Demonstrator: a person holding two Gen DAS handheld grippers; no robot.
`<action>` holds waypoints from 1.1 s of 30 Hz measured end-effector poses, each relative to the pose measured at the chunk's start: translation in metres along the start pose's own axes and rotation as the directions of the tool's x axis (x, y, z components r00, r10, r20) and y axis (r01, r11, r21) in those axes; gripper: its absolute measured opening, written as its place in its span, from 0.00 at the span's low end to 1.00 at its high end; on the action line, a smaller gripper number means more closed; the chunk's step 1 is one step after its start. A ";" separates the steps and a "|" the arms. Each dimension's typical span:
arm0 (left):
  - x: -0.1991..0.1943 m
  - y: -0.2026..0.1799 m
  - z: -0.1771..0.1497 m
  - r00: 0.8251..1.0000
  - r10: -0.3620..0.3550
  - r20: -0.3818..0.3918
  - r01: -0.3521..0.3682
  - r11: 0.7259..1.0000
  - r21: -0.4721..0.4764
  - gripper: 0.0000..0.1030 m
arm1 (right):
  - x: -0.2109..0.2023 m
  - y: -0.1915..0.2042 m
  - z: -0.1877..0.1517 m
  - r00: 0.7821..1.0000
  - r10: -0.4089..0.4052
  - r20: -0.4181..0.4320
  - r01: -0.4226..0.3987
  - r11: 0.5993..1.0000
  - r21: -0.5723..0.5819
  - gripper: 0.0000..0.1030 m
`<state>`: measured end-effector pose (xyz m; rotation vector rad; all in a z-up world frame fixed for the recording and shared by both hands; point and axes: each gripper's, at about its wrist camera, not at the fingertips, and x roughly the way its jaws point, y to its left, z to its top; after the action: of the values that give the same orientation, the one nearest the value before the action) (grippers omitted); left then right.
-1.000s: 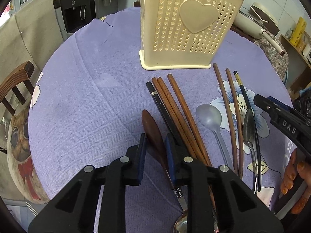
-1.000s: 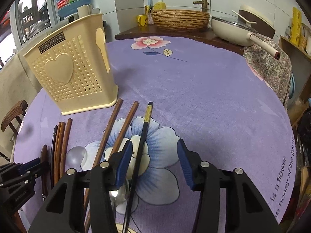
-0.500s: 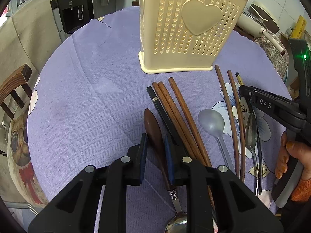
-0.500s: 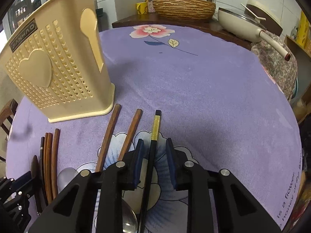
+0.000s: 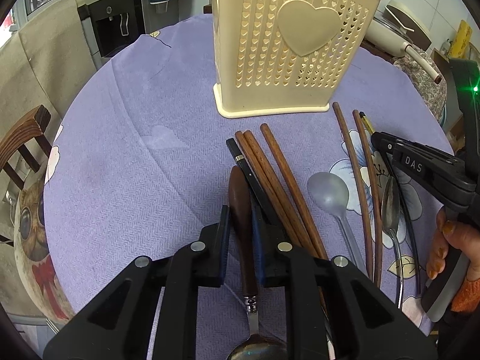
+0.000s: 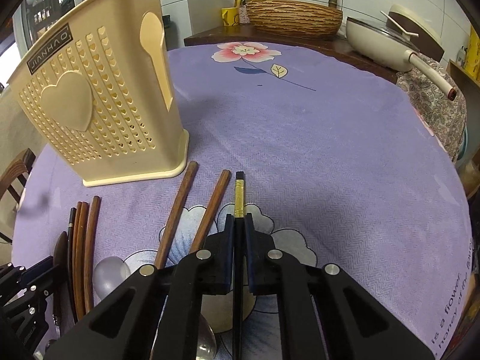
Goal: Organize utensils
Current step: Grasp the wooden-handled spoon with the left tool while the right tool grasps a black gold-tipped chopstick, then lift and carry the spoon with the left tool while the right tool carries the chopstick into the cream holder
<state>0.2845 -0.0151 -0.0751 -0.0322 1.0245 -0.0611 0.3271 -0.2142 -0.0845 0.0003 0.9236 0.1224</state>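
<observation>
A cream perforated utensil holder (image 5: 288, 51) stands upright on the purple cloth; it also shows in the right wrist view (image 6: 99, 105). My left gripper (image 5: 240, 220) is shut on the brown wooden handle of a spoon (image 5: 240, 207) lying on the cloth. My right gripper (image 6: 239, 225) is shut on a black chopstick with a gold band (image 6: 239, 198), also resting on the cloth. Brown chopsticks (image 5: 270, 174) and a second black chopstick (image 5: 249, 171) lie beside the spoon. A grey plastic spoon (image 5: 330, 192), two brown chopsticks (image 5: 360, 174) and a metal spoon (image 5: 390, 207) lie further right.
The round table's purple flowered cloth (image 6: 330, 150) stretches beyond the utensils. A wooden chair (image 5: 24, 144) stands at the left edge. A white pan (image 6: 390, 42) and a woven basket (image 6: 294, 18) sit on a counter behind the table.
My right gripper moved forward over the black gold-banded chopstick and closed on it. My left gripper stayed clamped on the wooden spoon handle and shifted slightly forward.
</observation>
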 end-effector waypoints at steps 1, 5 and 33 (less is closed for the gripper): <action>0.000 0.000 0.000 1.000 -0.002 0.000 0.002 1.000 0.001 0.14 | 0.000 -0.001 0.000 1.000 0.008 0.000 -0.008 1.000 -0.003 0.07; 0.001 0.002 0.004 1.000 -0.015 -0.004 0.015 1.000 -0.007 0.14 | -0.001 -0.007 0.002 0.998 0.061 0.008 -0.061 0.998 0.026 0.07; -0.139 0.032 0.007 0.955 -0.115 0.272 0.113 0.993 0.021 0.14 | -0.186 -0.030 0.009 0.921 0.243 0.305 -0.219 0.970 -0.109 0.07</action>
<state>0.2198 0.0261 0.0451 -0.0931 0.7452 -0.1601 0.2263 -0.2636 0.0677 0.0606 0.5934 0.3659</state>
